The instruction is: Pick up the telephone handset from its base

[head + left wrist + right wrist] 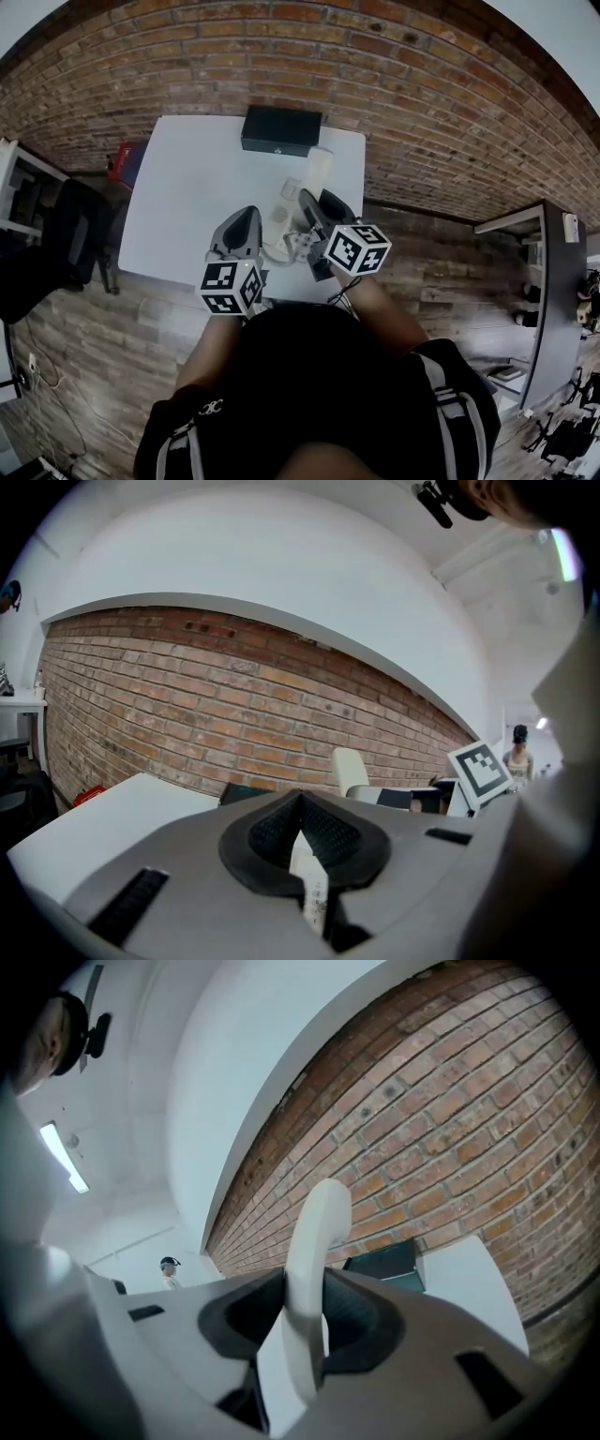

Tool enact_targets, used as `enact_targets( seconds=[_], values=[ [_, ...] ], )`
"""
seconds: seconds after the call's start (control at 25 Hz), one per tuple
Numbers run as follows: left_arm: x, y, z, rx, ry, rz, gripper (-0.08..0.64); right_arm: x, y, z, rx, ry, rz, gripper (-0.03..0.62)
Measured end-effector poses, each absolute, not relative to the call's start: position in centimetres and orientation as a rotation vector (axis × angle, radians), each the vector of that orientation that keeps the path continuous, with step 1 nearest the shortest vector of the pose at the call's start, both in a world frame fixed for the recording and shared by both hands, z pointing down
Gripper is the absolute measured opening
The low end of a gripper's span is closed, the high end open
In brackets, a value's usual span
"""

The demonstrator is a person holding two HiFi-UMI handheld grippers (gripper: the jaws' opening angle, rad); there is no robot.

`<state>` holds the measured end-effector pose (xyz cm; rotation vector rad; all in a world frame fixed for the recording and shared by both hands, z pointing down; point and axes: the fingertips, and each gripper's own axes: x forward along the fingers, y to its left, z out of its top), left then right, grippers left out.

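- Brick wall (394, 84) backs a white table (178, 197) on a wood-plank floor (150, 319). A black box (281, 129) sits at the table's far edge.
- Right gripper (300, 1316) is clamped on the telephone handset (314, 1260), pads pressing both sides approx. mid-length. The curved cream body sticks up past the tips w/ one end high against the brick.
- Gripping near the middle prob. keeps the handset balanced & stops it swinging on its cord (275, 251).
- Handset looks clear of the base (284, 208). Head view shows it out beyond the gripper over the table, w/ base & cord lower in frame, nearer the person. Pick-up judged as good as done.
- Left gripper (247, 223) hangs just beside the base on its left, tips closed together, holding nothing that can be made out. It's prob. parked there to steady the base if the cord tugs.
- Head view only: the layout, i.e. base, cord & where both grippers sit on the table. It doesn't show the grip itself, since the right jaws hide it.
- Right gripper view only: pad contact on the handset. No base is visible there.
- Left gripper view only: handset upright & side-on, next to the right marker cube (480, 771). A white strip shows in the gap behind its own closed tips; can't tell what it is.
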<state>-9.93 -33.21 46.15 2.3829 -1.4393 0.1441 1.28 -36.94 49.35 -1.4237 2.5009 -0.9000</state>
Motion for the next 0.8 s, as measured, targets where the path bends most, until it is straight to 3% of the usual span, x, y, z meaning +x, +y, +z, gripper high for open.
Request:
enact_targets(
  seconds=[0.8],
  values=[
    [-6.8, -33.4, 46.0, 2.434, -1.376, 0.177, 0.002, 3.8, -35.0, 48.7, -1.318, 2.461, -0.900, 0.086]
  ],
)
